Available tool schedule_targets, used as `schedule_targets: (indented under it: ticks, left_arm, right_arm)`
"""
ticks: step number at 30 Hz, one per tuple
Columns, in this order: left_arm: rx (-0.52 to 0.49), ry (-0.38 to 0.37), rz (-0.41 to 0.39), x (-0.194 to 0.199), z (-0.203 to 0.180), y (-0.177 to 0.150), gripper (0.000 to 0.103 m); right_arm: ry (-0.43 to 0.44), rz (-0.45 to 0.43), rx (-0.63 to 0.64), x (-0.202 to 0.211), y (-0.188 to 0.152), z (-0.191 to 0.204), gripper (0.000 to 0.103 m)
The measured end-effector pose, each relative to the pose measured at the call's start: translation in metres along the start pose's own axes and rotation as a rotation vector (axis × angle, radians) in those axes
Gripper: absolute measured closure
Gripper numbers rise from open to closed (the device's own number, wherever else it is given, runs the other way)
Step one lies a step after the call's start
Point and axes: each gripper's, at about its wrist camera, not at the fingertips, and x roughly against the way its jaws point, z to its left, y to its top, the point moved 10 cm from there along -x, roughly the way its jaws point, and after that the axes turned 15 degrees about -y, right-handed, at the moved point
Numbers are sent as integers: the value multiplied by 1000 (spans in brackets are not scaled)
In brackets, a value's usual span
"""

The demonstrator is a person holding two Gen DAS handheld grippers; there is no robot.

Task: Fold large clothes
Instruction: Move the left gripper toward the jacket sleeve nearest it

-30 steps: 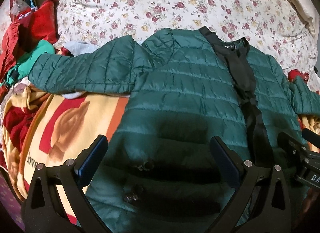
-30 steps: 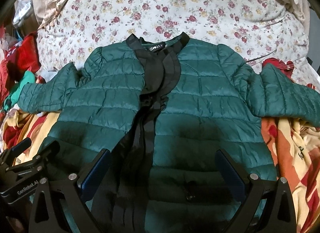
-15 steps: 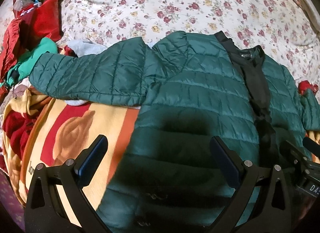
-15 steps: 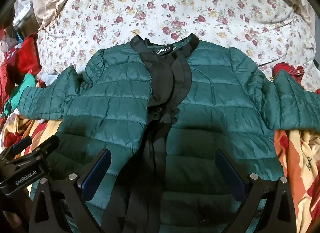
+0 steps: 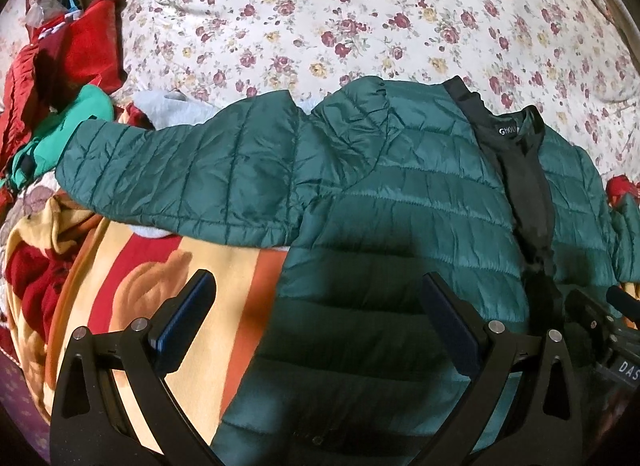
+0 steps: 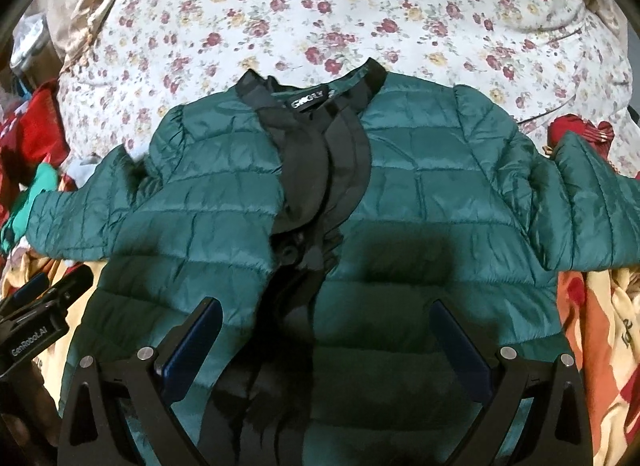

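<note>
Lying flat, the quilted green jacket point(image 6: 420, 193) faces both gaping, seemingly empty grippers.

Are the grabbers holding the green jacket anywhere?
No. The left hand-held gripper and right hand-held gripper are both open above the green jacket, holding nothing.

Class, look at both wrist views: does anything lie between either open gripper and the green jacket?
Nothing visible does. The left gripper and right gripper both hang open directly over the green jacket, with no object between.
</note>
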Motion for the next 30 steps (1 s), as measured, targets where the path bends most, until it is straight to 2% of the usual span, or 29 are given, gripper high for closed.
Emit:
schedule_targets:
  ticks: [8, 15, 30]
  left_arm:
    - [-19, 11, 2, -16, -3, 16, 1]
    - [-8, 21, -9, -24, 6, 29, 1]
    - [61, 116, -32, -26, 76, 52, 1]
  right_arm:
    - [-4, 4, -28, -18, 19, -7, 0]
    - [14, -3, -15, -26, 30, 5, 0]
    - [44, 19, 4, -30, 24, 19, 0]
